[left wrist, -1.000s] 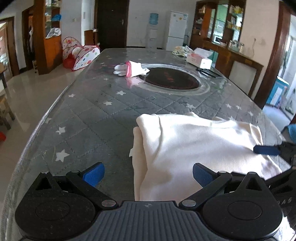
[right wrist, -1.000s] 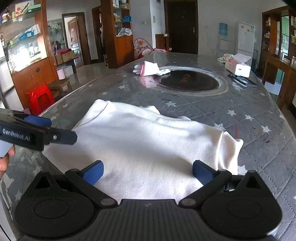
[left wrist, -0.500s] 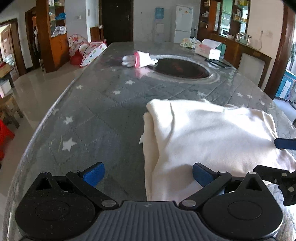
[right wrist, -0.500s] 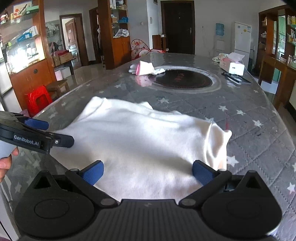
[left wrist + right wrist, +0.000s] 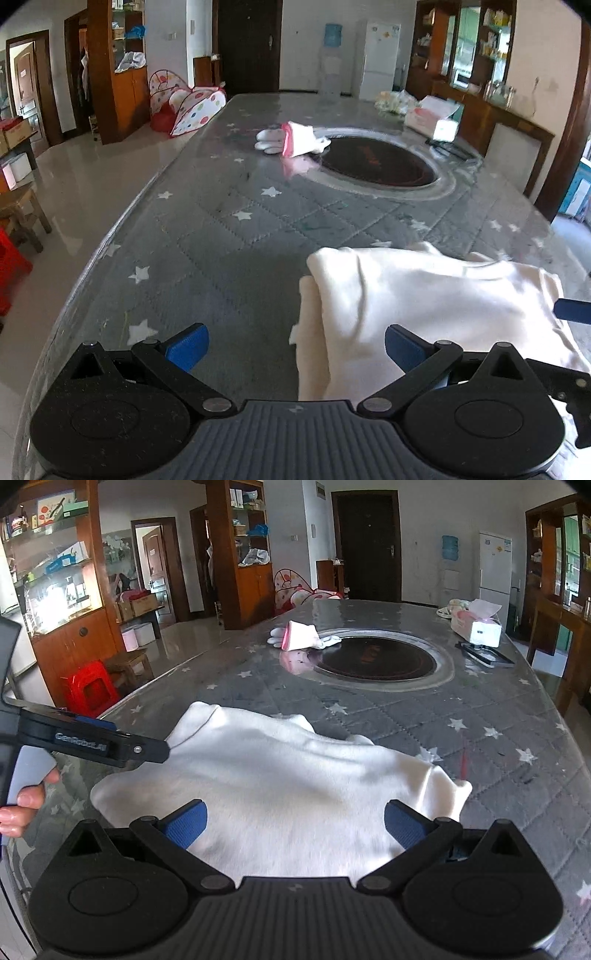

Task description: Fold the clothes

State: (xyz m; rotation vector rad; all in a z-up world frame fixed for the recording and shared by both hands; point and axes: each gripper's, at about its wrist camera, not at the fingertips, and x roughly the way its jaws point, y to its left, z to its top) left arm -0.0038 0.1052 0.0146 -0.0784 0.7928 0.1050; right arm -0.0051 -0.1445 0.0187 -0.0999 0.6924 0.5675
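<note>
A cream garment point(image 5: 424, 299) point(image 5: 280, 790) lies folded over on the grey star-patterned table point(image 5: 236, 236) near its front edge. My left gripper point(image 5: 295, 345) hovers open over the garment's left edge, with nothing between its blue pads. In the right wrist view the left gripper's body point(image 5: 92, 740) shows at the left, held by a hand point(image 5: 22, 805). My right gripper point(image 5: 293, 823) is open above the garment's near side, and one blue fingertip point(image 5: 572, 310) of it shows at the right in the left wrist view.
A white and pink glove point(image 5: 291, 138) point(image 5: 301, 637) lies beside the round dark inset point(image 5: 375, 661) at the table's middle. A tissue box point(image 5: 476, 626) and a dark flat object point(image 5: 484, 653) sit at the far right. Red stool point(image 5: 90, 686) and cabinets stand left.
Both grippers have pulled back and risen from the garment, so it sits lower and farther in each view. Both stay open. The garment's right corner has shifted slightly.
</note>
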